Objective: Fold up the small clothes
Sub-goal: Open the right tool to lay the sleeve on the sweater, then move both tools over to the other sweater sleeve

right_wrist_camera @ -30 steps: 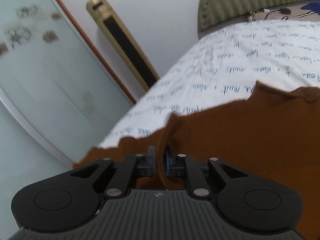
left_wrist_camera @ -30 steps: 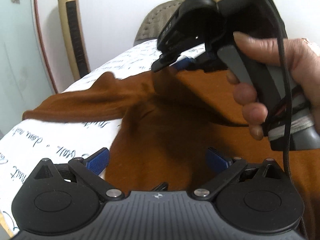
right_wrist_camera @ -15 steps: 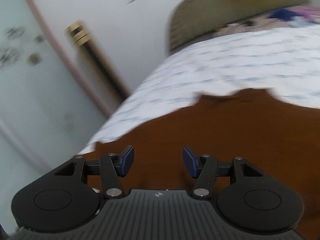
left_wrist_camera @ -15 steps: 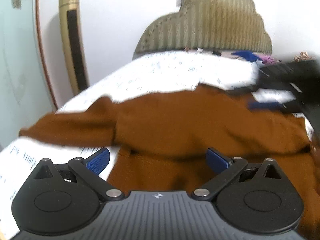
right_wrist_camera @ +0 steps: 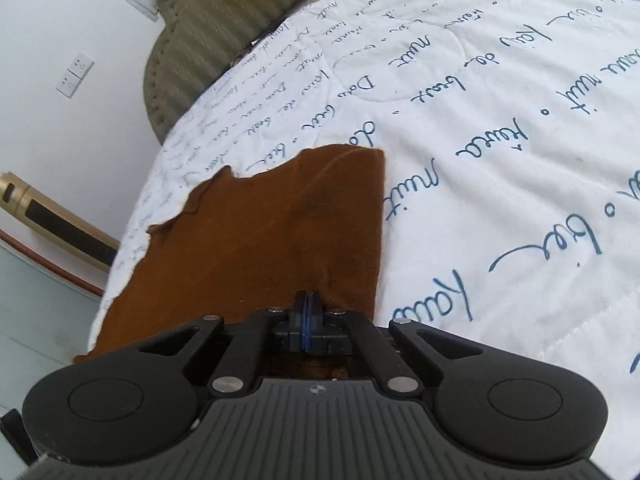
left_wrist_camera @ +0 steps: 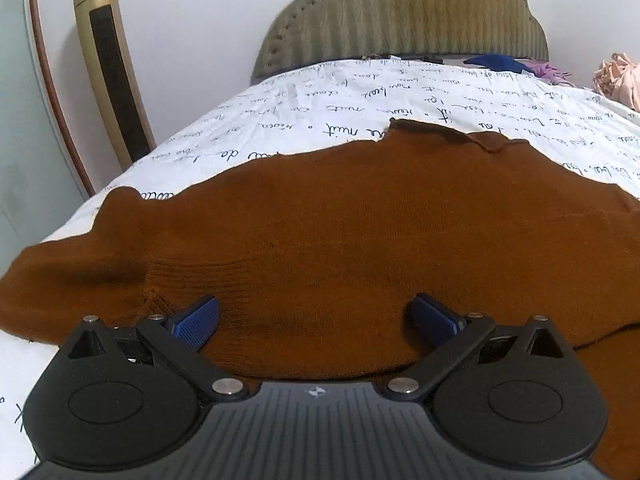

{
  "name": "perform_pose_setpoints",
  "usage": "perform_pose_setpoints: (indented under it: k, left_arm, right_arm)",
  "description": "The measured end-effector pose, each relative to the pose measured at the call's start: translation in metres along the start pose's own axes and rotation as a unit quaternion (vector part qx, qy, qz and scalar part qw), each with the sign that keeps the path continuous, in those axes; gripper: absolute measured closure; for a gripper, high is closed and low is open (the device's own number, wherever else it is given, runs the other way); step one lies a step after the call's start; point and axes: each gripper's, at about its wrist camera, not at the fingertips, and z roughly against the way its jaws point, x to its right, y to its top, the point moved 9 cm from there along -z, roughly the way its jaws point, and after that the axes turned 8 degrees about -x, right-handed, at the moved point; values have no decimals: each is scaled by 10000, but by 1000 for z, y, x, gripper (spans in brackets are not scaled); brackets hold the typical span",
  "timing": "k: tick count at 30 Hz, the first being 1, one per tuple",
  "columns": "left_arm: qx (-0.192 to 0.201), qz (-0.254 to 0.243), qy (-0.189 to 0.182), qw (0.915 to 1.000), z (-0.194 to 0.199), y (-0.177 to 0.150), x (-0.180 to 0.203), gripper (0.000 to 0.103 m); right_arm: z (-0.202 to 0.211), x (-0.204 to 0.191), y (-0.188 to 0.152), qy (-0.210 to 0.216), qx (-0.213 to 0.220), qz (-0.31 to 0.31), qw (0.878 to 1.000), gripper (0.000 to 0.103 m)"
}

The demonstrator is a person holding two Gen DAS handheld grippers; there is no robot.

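The right gripper [right_wrist_camera: 307, 312] is seen closed, its pads met over the brown knit sweater [right_wrist_camera: 276, 240] beneath; whether fabric is pinched cannot be told. The left gripper [left_wrist_camera: 316, 316] is held wide open just above the sweater's ribbed hem, likely poised for a fold. Beyond, the sweater is spread across the script-printed quilt [left_wrist_camera: 340, 100].

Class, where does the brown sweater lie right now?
In the left wrist view, the brown sweater lies spread across the script-printed white quilt, directly ahead of the headboard.
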Motion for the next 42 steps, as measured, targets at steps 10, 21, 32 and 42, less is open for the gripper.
perform_pose_setpoints:
  k: [10,21,32,42]
  left_arm:
    - [488,601,-322,9965,56,5,-43,0]
    - [542,2283,818,9686,97,-28,-237,0]
    - [169,3945,606,9167,73,-76,-368,0]
    - [151,4150,915,9051,67,-93,-382,1]
  right_arm:
    - [32,-91,-4,179,604,1296,9896,54]
    - [-6,-222,-83,1084,-358,2452,9627,50]
    - [-102,-417,-236,2162,-2166,3036,9023,50]
    - [-152,-492,-298,1026,-1003,4963,8562,51]
